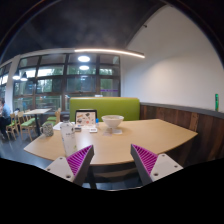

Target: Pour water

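Note:
My gripper [112,160] is open, its two purple pads spread wide with nothing between them. It hovers at the near edge of a light wooden table [150,138]. A clear glass [68,138] stands on the table just beyond the left finger [80,158]. Farther back on the table sit a white bowl [112,122] and a small upright sign [87,117].
A green bench backrest [118,106] runs behind the table. Large windows [60,85] fill the far left wall, with chairs [22,126] under them. A dark wainscot wall [195,122] lies to the right, with a green bottle [215,101] on its ledge.

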{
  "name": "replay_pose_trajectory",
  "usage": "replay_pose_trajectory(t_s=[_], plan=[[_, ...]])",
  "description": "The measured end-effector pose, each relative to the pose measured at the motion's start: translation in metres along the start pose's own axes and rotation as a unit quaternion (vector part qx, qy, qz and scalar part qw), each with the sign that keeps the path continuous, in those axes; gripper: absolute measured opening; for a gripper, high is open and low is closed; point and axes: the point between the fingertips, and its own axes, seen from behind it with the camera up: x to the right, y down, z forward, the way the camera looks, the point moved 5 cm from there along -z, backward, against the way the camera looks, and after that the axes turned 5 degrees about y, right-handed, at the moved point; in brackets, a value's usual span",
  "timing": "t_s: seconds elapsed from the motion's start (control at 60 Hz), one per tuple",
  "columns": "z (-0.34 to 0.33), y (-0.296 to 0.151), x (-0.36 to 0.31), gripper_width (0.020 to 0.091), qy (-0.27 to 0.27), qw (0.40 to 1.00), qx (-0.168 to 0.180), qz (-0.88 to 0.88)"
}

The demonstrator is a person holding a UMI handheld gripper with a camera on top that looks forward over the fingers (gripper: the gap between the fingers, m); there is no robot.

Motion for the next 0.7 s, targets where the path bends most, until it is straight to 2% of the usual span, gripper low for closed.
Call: replay_pose_trajectory(t_s=[0.15,0.283,0.55,0.7], plan=[[0.004,0.002,0.001,0.0818,0.010,1.000,0.001,-0.008],[0.008,0.002,-0.018,0.0815,-0.015,1.000,0.008,-0.010],[0.044,0.021,-0.119,0.0813,-0.119,0.993,0.016,-0.020],[0.087,0.027,-0.172,0.0806,-0.128,0.991,0.012,-0.035]])
